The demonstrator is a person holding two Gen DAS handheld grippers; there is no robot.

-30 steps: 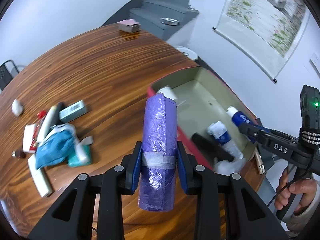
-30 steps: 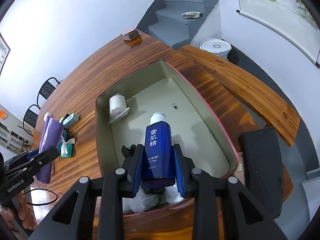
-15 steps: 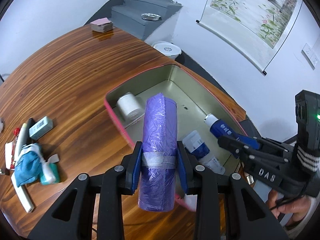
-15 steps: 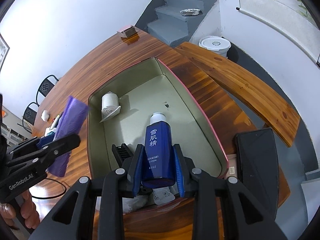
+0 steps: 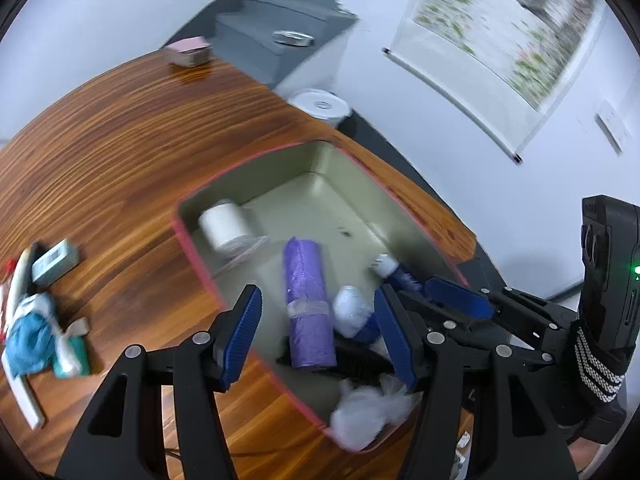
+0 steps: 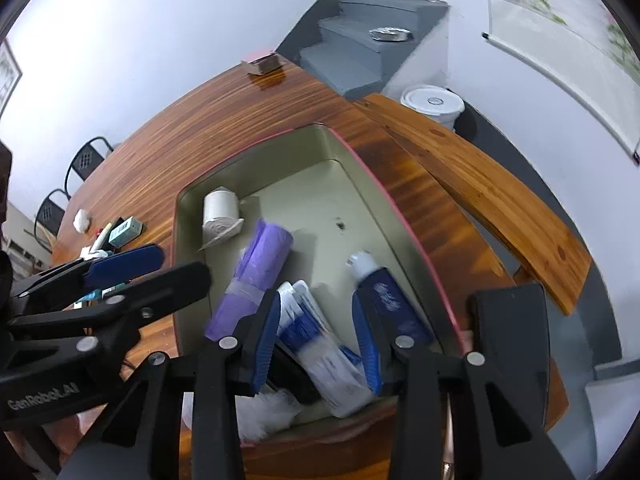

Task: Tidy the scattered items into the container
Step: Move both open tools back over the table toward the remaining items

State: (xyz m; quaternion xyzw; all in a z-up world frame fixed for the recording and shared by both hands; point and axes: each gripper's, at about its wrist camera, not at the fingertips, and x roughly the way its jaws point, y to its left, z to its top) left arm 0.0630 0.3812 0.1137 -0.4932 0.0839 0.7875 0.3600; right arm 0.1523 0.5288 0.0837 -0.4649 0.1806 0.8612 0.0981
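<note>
Over the pink-rimmed container [image 5: 192,252] at the near right edge of the wooden tabletop [image 5: 120,140]. Left claw [image 5: 318,334] opening, pads wide and off the purple bag roll [image 5: 308,300], which lies loose on the container floor below and between them. Right claw [image 6: 316,344] also opening, pads apart, the blue lotion bottle [image 6: 384,296] slipped free to the right of them, lying near the right wall. Between the two, a white-and-blue tube [image 6: 320,344]; by the far left wall, a white paper roll [image 6: 218,212]; at the near end, crumpled white plastic [image 5: 368,408] over the rim. Far half of the container floor bare. Still scattered on the tabletop to the left, well clear of the rim: a blue cloth [image 5: 28,340], a small pale box [image 5: 54,260], a white stick [image 5: 24,400].
</note>
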